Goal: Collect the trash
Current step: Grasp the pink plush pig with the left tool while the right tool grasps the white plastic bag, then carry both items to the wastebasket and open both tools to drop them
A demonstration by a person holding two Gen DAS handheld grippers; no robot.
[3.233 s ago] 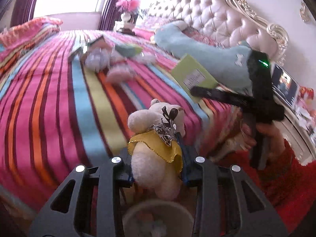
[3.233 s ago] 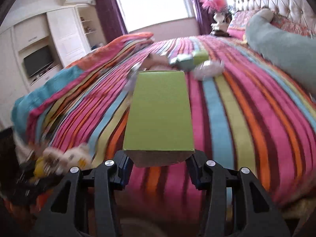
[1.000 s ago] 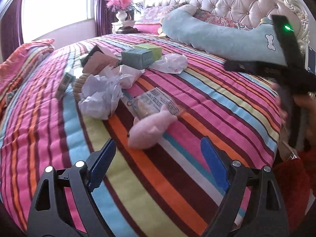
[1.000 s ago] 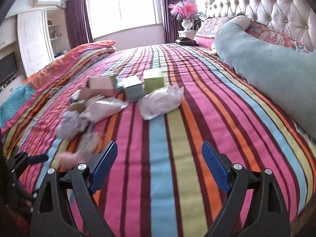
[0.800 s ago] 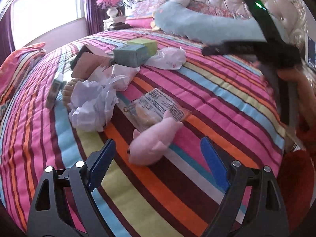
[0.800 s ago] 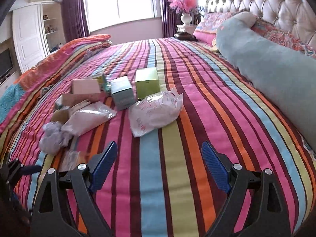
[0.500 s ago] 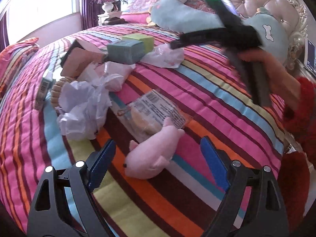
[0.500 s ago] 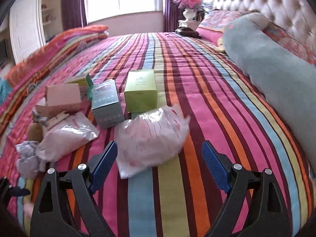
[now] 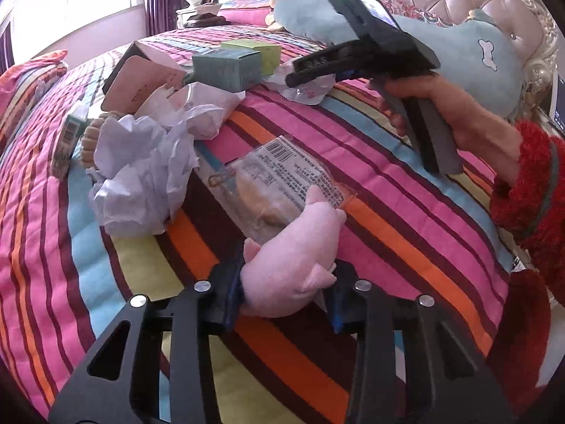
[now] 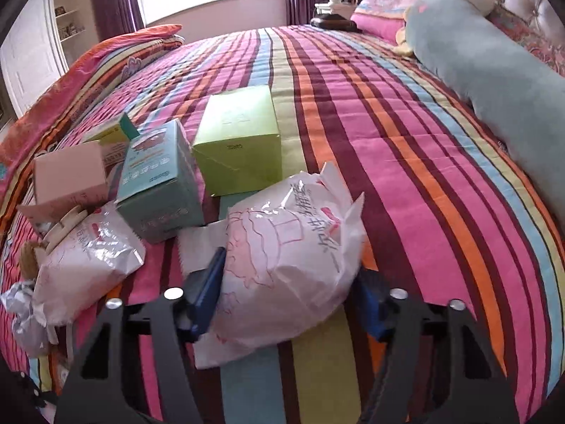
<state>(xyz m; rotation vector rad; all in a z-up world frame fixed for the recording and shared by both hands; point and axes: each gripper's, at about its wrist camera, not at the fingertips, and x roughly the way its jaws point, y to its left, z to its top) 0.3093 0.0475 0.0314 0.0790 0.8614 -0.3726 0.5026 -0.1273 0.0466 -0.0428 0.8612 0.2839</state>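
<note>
My left gripper point(image 9: 282, 293) is closing its jaws on a pink plush pig point(image 9: 293, 251) that lies on the striped bedspread; both pads touch its body. The pig's head rests on a clear barcode wrapper point(image 9: 279, 166), with crumpled white paper point(image 9: 141, 176) to the left. My right gripper point(image 10: 287, 293) is also closing, with a puffy white plastic bag with pink print point(image 10: 293, 247) squeezed between its pads. In the left wrist view a hand in a red sleeve point(image 9: 522, 183) holds that right gripper over the bag point(image 9: 310, 93).
A teal box point(image 10: 159, 183), a green box point(image 10: 240, 137), a pink box point(image 10: 70, 176) and a second white bag point(image 10: 88, 261) lie left of the held bag. A long pale-blue plush pillow point(image 10: 494, 70) runs along the headboard side. Bare bedspread point(image 10: 423, 176) lies between.
Both grippers went forward over the bed with jaws wide, then closed: the left around the pink plush pig, the right around the white printed bag.
</note>
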